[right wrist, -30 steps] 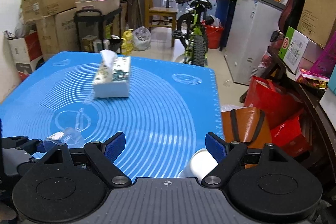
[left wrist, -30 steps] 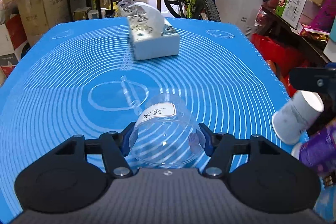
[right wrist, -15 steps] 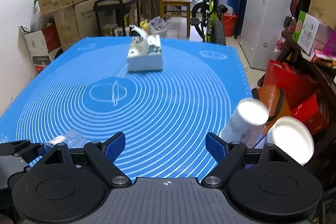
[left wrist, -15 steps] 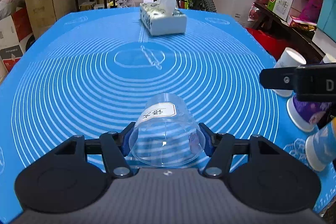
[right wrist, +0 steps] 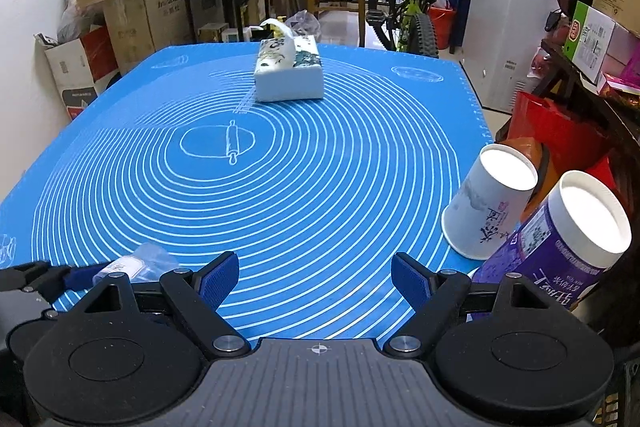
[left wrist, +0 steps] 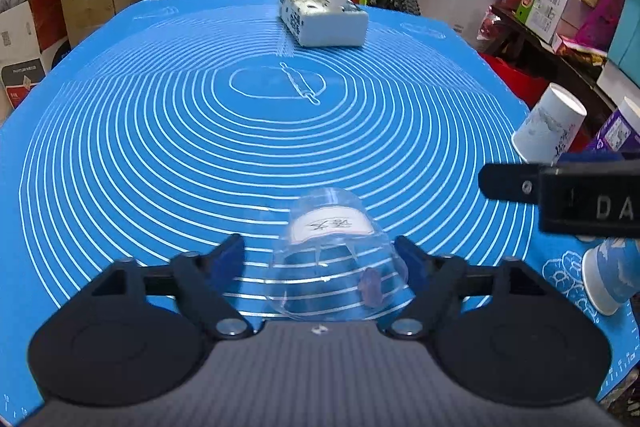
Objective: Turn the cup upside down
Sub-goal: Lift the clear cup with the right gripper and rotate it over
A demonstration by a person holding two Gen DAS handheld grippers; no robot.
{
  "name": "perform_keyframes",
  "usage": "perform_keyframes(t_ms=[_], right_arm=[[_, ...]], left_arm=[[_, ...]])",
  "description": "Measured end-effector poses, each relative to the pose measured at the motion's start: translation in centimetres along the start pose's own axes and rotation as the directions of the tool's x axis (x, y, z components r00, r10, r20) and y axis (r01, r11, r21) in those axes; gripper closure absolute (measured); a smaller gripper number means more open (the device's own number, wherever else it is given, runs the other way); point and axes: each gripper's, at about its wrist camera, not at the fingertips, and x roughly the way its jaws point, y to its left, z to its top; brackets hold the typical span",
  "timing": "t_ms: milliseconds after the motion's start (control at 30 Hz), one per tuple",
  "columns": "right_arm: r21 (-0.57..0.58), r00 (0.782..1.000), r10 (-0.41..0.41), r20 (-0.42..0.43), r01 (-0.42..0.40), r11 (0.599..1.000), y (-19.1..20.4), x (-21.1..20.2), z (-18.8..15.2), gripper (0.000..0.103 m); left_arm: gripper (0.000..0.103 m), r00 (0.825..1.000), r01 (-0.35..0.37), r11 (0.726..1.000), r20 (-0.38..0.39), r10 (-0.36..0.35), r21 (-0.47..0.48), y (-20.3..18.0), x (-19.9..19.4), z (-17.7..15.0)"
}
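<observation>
A clear plastic cup (left wrist: 336, 259) with a white label stands upside down on the blue mat (left wrist: 200, 147), between the fingers of my left gripper (left wrist: 320, 259). The jaws are spread wide; a gap shows on the left side, and the right pad sits close to the cup. The cup also shows at the lower left of the right wrist view (right wrist: 136, 265), beside the left gripper's finger (right wrist: 48, 277). My right gripper (right wrist: 316, 279) is open and empty above the mat's near edge.
A tissue box (left wrist: 322, 17) sits at the far side of the mat. Paper cups stand at the mat's right edge: a white one (right wrist: 488, 201), a purple one (right wrist: 560, 247) and a blue one (left wrist: 610, 277). Boxes, a bicycle and shelves surround the table.
My left gripper has opened and let go of the clear cup, which now stands on the mat. The right gripper has swung so the paper cups show more fully.
</observation>
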Motion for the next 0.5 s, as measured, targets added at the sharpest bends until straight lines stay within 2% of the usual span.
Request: perform_keyframes(t_ms=[367,500], right_arm=[[-0.006,1.0,0.0,-0.013,0.0,1.0,0.6,0.3,0.0,0.017],[-0.006,1.0,0.01,-0.009,-0.01,1.0,0.7,0.0,0.3,0.017]], left_arm=[[0.018,1.0,-0.005,1.0,0.003,0.005,0.004,0.2,-0.3,-0.2],[0.018,0.999,0.023,1.0,0.024,-0.023,0.008,0.2,-1.4,-0.2]])
